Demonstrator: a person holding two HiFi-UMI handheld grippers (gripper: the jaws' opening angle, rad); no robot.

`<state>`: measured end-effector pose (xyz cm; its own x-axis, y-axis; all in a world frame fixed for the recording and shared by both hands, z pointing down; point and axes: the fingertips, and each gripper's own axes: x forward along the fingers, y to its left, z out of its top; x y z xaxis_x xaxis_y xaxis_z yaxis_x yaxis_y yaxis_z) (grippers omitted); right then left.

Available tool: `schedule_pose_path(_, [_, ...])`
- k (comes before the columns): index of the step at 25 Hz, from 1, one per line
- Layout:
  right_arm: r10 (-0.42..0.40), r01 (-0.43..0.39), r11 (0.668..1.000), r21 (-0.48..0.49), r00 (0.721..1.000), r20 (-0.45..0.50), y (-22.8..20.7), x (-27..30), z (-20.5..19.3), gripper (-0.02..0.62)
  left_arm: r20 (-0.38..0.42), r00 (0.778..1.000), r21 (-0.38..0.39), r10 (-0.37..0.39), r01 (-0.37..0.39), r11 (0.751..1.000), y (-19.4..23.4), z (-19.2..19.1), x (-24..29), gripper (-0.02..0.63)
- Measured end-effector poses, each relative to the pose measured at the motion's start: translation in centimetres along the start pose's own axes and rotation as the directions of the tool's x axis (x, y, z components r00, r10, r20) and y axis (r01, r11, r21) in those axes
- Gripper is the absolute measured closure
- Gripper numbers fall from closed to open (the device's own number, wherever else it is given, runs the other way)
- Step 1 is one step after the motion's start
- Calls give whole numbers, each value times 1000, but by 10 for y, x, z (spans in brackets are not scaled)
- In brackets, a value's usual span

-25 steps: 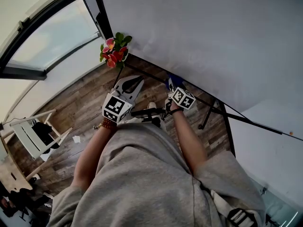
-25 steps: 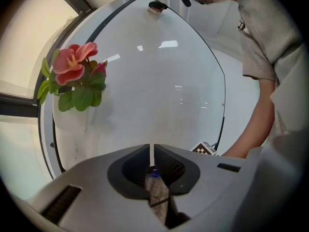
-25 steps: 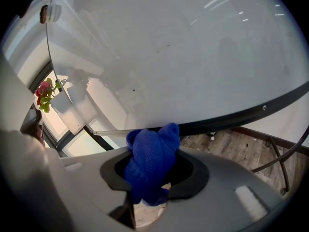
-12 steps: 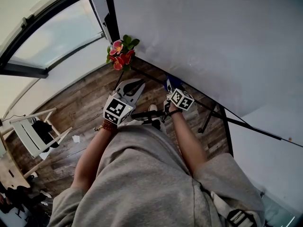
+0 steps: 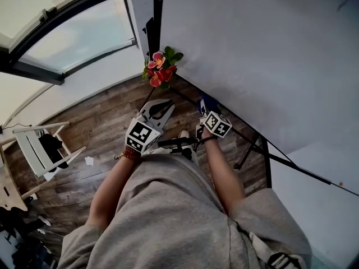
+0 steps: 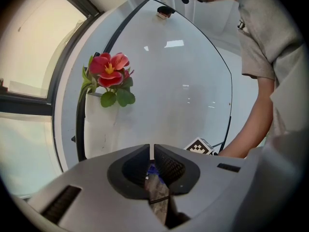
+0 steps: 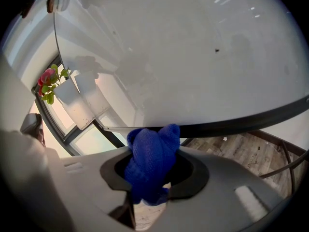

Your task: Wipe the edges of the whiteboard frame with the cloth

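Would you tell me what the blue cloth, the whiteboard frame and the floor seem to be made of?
The blue cloth looks like soft microfibre or knit: fine meshed texture, bunched folds. The frame is dark and smooth, probably painted metal or plastic; I cannot tell which. The floor looks like matte wood or wood-look planks, with visible grain and seams.

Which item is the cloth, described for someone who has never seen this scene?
Start at the big whiteboard and follow its dark lower frame edge. The cloth is the bunched wad clamped in the right hand-held gripper at that edge. It is the only bright blue thing; the red flowers sit apart at the board's corner.
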<state>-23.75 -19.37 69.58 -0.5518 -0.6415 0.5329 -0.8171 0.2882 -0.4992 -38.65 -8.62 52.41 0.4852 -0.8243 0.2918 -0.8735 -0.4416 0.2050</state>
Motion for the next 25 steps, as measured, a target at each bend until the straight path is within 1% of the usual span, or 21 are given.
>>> schedule_pose_path(5, [25,-25,1000,-14,1000,-8,14,11,-2,447,20,998,-17,67,-66,998,18,-2,-12,572])
schedule_pose_path(12, [14,-14,1000,-28,1000,-10,23,17,-5,447,11,992,-33,123,-123,992,28,-8,-28,572])
schedule_pose_path(15, [31,-32,999,-36,999,-11,29,22,-4,448,5,991,-37,137,-137,990,31,-10,-33,572])
schedule_pose_path(25, [84,-85,995,-54,996,-34,60,42,-8,448,22,981,-46,192,-191,980,45,-11,-48,572])
